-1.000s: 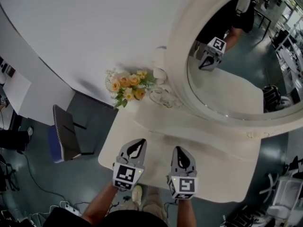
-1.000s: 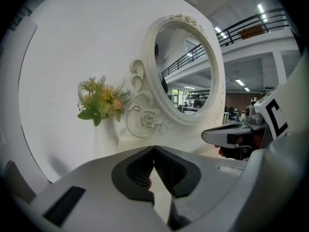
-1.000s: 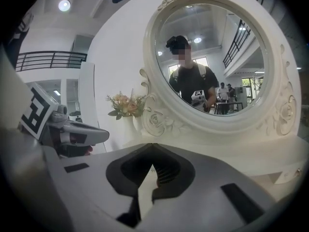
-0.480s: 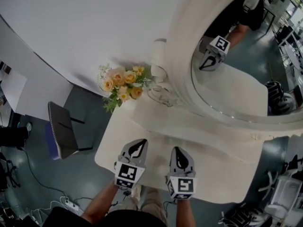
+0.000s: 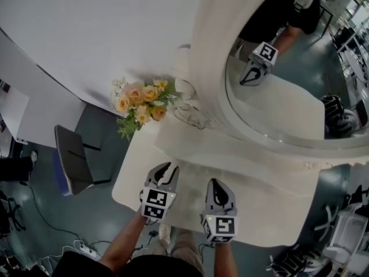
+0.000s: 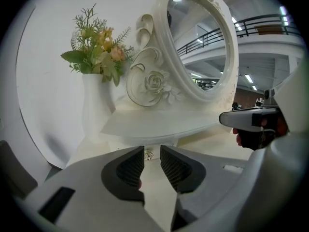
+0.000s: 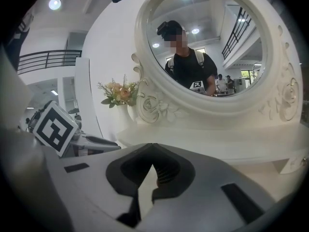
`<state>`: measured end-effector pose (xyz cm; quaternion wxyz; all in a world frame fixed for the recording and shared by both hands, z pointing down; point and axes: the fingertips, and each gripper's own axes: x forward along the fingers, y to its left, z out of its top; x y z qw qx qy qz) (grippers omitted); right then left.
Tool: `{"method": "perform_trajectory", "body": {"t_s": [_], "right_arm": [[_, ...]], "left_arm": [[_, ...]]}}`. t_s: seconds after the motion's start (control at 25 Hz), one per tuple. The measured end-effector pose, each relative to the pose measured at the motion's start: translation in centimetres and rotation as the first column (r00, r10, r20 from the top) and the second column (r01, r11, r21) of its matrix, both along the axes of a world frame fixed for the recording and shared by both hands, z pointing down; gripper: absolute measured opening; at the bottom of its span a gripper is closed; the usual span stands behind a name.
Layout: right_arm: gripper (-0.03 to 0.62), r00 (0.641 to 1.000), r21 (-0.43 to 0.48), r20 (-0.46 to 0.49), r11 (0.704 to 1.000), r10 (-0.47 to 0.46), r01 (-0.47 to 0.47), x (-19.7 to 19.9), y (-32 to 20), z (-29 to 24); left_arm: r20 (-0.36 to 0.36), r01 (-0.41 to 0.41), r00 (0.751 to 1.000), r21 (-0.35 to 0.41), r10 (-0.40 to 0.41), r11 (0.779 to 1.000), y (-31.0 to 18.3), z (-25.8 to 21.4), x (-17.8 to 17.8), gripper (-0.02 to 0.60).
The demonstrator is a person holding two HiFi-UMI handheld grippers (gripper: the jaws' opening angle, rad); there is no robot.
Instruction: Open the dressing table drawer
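Observation:
The white dressing table [image 5: 271, 206] carries a raised shelf [image 6: 159, 122] and a big oval mirror [image 5: 288, 97]. Under the shelf, in the left gripper view, a small metal drawer knob [image 6: 148, 155] shows past the jaw tips. My left gripper [image 5: 163, 171] [image 6: 152, 151] hovers over the table's front left. Its jaws have just been opening and stand apart with nothing between them. My right gripper [image 5: 217, 184] [image 7: 152, 148] hangs beside it over the table's front, its tips meeting, holding nothing. The drawer front is mostly hidden.
A white vase of orange flowers [image 5: 138, 105] stands at the table's back left corner, next to the mirror frame. A dark chair [image 5: 72, 160] sits on the floor to the left. The person's legs are at the table's front edge.
The left gripper has dropped lower toward the table's front left, and its jaws, shut before, now stand parted. The right gripper has hardly moved.

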<state>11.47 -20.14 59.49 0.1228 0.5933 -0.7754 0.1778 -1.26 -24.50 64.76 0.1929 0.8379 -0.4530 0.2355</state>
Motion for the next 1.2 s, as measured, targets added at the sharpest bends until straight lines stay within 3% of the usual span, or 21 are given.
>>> {"method": "perform_trajectory", "body": {"t_s": [0.32,0.96,1.2], "right_arm": [[-0.002,1.0,-0.005,-0.001,1.0,0.013,-0.013,0.9,0.2,-0.1],[-0.002,1.0,-0.017,-0.004,1.0,0.025,-0.026,2.3,0.3,0.4],[-0.002,1.0,-0.016,-0.003,1.0,0.022,-0.022,2.5,0.3,0.5]], "left_arm": [[0.035,0.012,0.999,-0.06,-0.009,0.998,-1.1,2.6,0.7,0.152],[0.087,0.039,0.996,-0.071,-0.033,0.997,-2.8,5.1,1.2,0.148],[0.098,0.047,0.994,-0.052,-0.042,0.998,-2.9,5.0,1.3,0.097]]}}
